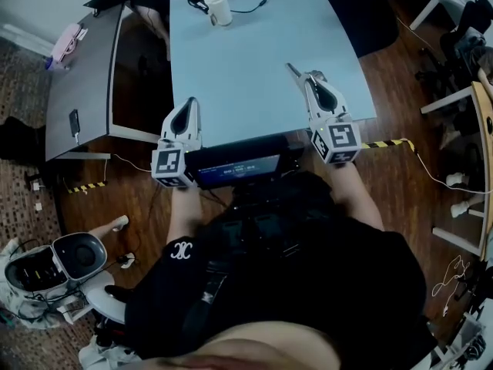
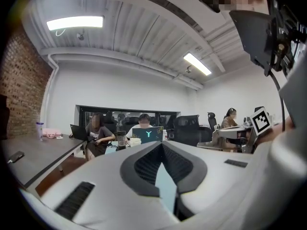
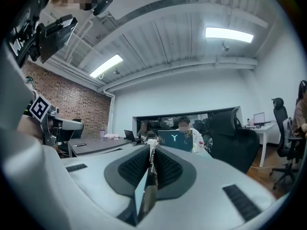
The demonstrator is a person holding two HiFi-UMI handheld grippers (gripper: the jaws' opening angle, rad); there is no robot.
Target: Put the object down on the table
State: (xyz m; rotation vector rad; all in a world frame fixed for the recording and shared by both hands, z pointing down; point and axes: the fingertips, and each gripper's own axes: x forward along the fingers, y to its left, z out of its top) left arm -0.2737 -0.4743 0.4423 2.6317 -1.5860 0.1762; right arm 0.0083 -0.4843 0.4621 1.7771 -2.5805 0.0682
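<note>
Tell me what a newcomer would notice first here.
Two grey grippers with marker cubes hover over the near edge of the light blue table: the left gripper open, the right gripper shut on a thin flat grey object. A white cup stands at the table's far end.

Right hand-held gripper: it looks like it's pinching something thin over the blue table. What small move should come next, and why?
Probably lower the right hand-held gripper gently toward the bare patch of table beneath it, then open the jaws. They are closed on a thin object that pokes out past their tips. It seems to hang above the tabletop, so letting go now would likely drop it.
</note>
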